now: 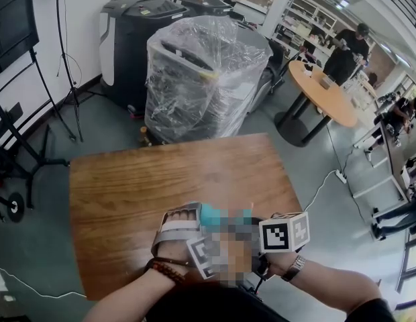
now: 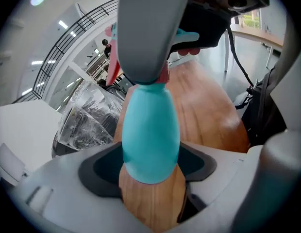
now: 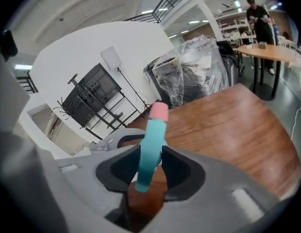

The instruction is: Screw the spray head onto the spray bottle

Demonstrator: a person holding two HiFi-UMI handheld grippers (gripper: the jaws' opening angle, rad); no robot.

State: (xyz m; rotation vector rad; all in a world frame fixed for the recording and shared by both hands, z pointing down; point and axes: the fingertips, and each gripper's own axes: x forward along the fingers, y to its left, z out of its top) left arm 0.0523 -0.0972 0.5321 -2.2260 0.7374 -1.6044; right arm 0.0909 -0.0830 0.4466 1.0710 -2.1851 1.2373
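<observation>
Over the desk (image 1: 161,173), the left tool (image 2: 150,171) squeezes the blue spray bottle (image 2: 150,130) and the right tool (image 3: 149,171) pinches the spray head (image 3: 153,135) at its top. Screwing looks under way; next the head needs turning, kept straight

teal bottle (image 2: 150,140), teal pink-tipped spray head (image 3: 151,140), brown table (image 1: 161,180)

Wooden table (image 1: 147,186): open surface is offered ahead and to the left. The near edge is taken up by the left gripper (image 2: 150,178) and right gripper (image 3: 148,171), held close together. The far edge is blocked by a plastic-wrapped machine (image 1: 201,79). A wheeled black stand (image 1: 15,206) is set at the left.
</observation>
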